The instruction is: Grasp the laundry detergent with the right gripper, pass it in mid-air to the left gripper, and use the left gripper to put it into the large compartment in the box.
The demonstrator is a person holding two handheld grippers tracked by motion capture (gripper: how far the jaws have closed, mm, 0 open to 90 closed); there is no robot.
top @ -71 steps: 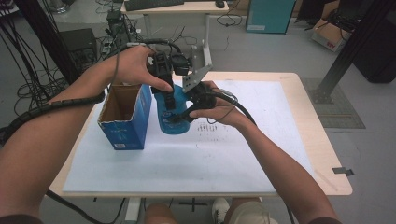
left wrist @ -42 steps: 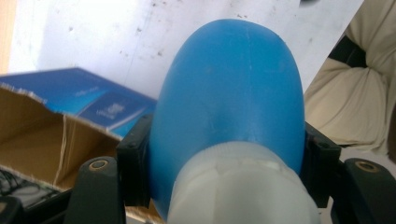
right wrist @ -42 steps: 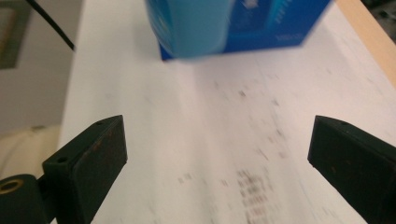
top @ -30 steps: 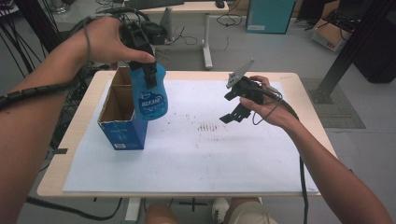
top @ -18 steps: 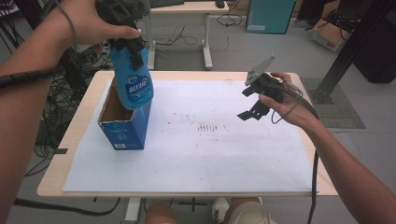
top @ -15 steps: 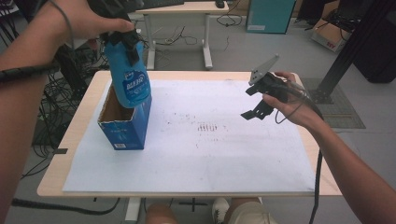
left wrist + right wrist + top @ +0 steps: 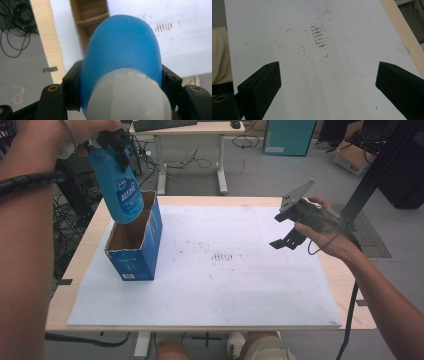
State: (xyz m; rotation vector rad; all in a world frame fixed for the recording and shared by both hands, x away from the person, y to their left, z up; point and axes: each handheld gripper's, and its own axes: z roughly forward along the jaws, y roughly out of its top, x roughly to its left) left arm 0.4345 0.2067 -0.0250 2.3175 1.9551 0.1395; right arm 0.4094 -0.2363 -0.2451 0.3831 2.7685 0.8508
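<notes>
We see the left gripper (image 7: 116, 142) pinching the blue plastic bottle (image 7: 123, 190) at its neck, hanging above the open blue cardboard box (image 7: 142, 251); the right gripper (image 7: 287, 237) has its jaws spread, empty, over the white sheet (image 7: 240, 285).

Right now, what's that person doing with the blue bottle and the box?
A person is working with a gripper in each hand. The left gripper is clamped on a blue bottle, holding it tilted in the air just above the open blue box on the table. The bottle isn't inside the box. The right gripper hovers off to the side, jaws wide open, holding nothing.
</notes>
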